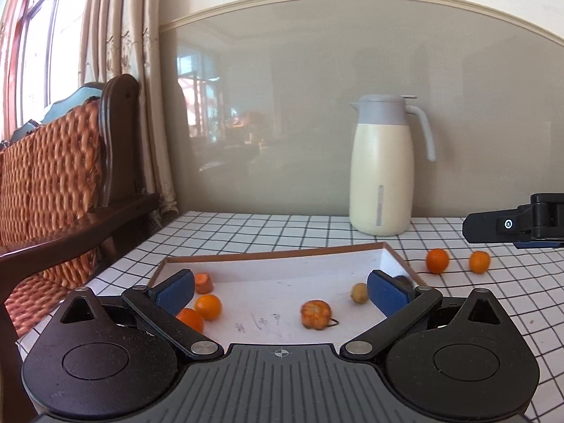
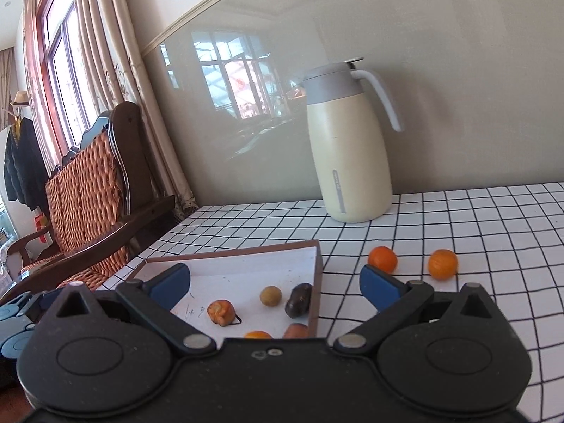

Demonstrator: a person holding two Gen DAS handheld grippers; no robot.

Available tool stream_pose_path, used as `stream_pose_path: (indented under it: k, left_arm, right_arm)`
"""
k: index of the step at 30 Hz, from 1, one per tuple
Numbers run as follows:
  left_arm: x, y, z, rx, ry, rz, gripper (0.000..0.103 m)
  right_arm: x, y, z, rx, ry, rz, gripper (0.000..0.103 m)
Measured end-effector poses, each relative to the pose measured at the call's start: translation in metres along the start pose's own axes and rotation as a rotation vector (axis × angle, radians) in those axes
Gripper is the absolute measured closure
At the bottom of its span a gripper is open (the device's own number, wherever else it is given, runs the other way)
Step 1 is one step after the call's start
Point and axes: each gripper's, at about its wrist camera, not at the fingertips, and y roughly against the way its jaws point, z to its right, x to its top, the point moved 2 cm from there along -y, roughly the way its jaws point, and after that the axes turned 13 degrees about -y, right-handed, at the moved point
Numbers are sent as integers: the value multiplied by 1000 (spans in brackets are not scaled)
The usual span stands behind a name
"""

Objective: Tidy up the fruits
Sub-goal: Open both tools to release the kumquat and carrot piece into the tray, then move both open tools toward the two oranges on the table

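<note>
A shallow white box point(image 1: 278, 264) with a brown rim lies on the checked tablecloth and shows in the right wrist view too point(image 2: 319, 268). Inside it lie a wrinkled orange fruit point(image 1: 316, 313), a small tan fruit point(image 1: 359, 292), an orange point(image 1: 208, 306), a second orange point(image 1: 190, 319) and a carrot-like slice point(image 1: 203, 282). A dark fruit point(image 2: 299, 299) lies by the box's right wall. Two oranges point(image 2: 382, 259) point(image 2: 442, 263) sit on the cloth right of the box. My left gripper point(image 1: 281, 290) is open and empty over the box. My right gripper point(image 2: 275, 282) is open and empty over the box's right wall.
A cream thermos jug point(image 1: 382, 165) with a grey lid and handle stands at the back by the wall. A wooden chair point(image 1: 63, 183) with a woven orange cushion stands left of the table, by curtains and a window. The right gripper's body point(image 1: 518, 222) shows at the right edge.
</note>
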Motion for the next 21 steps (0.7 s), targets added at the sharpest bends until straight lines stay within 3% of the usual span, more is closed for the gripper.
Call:
stream_pose_path:
  k: [10, 16, 21]
  left_arm:
    - [9, 13, 39, -69, -43, 19, 0]
    - [20, 11, 64, -118, -47, 29, 0]
    - [35, 4, 91, -123, -96, 53, 0]
  right_arm:
    - [3, 40, 25, -137, 85, 113, 6]
    - [2, 48, 32, -214, 193, 106, 6]
    - [12, 50, 43, -227, 224, 95, 10]
